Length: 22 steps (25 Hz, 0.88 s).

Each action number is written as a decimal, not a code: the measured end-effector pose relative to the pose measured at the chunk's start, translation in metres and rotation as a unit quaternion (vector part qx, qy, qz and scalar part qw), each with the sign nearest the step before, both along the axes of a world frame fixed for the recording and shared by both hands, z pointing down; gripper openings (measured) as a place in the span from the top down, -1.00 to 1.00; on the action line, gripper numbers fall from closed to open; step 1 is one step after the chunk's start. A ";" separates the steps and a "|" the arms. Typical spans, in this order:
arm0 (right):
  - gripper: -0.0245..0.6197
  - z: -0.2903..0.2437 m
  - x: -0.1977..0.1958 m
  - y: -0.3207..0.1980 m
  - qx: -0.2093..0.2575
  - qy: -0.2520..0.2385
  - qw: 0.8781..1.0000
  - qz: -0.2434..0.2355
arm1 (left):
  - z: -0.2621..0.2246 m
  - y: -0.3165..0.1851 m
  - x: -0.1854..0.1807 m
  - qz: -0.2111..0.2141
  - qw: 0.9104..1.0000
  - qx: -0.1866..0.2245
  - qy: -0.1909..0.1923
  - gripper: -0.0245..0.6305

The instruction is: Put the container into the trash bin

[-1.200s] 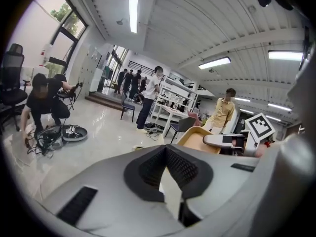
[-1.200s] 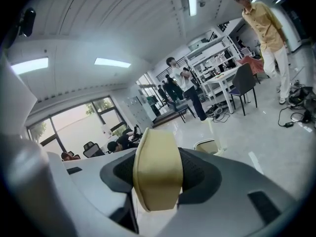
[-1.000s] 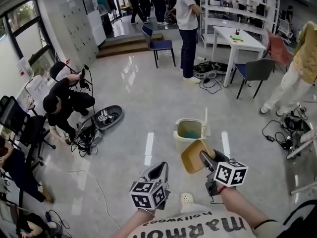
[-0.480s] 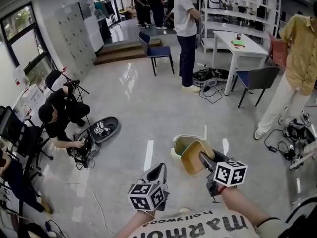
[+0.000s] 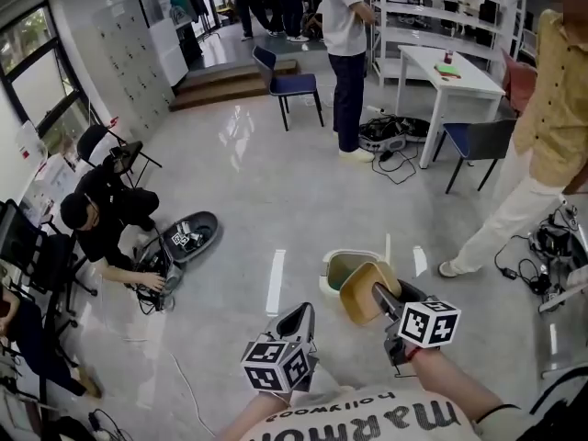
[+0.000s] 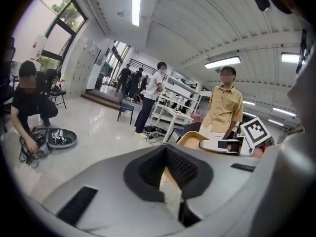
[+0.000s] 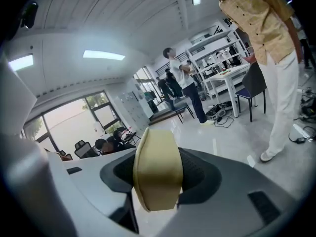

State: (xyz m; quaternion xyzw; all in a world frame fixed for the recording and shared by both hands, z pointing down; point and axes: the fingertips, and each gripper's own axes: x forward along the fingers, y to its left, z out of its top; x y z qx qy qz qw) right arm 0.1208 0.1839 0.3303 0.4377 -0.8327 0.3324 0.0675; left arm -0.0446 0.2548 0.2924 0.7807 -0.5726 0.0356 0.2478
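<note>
The container (image 5: 364,291) is a tan, shallow bowl, tipped on its side, and my right gripper (image 5: 378,294) is shut on its rim. In the right gripper view the tan rim (image 7: 157,169) fills the gap between the black pads. In the head view the container overlaps the near right edge of the cream trash bin (image 5: 336,268), which stands open on the floor with a greenish inside. My left gripper (image 5: 297,320) hovers to the left of the container, nearer to me, with its fingertips together and nothing in them. The left gripper view shows the container (image 6: 189,138) and the right gripper (image 6: 223,145) beside it.
A person in a yellow shirt and white trousers (image 5: 540,145) stands just right of the bin. A person in black (image 5: 99,220) crouches at the left by a round black device (image 5: 189,232). Cables (image 5: 548,243) lie at the right. A white table (image 5: 452,70) and chairs stand beyond.
Both grippers and the container have come forward, nearer to the trash bin. The person in yellow has stepped closer on the right. The crouching person has shifted a little.
</note>
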 end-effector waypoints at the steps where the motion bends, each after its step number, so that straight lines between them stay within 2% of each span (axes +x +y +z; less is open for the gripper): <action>1: 0.27 0.002 -0.004 -0.004 -0.003 0.000 1.000 0.003 | 0.001 -0.005 -0.003 0.003 1.000 -0.001 0.000 0.96; 9: 0.27 0.011 -0.029 -0.051 -0.014 0.002 0.999 0.048 | 0.011 -0.063 -0.030 0.056 0.998 -0.022 -0.009 0.96; 15: 0.27 0.007 -0.046 -0.085 -0.016 0.004 0.995 0.094 | 0.011 -0.112 -0.045 0.115 0.993 -0.029 -0.013 0.96; 22: 0.27 0.005 -0.058 -0.115 -0.019 0.003 0.989 0.148 | 0.000 -0.161 -0.077 0.155 0.987 -0.028 -0.015 0.96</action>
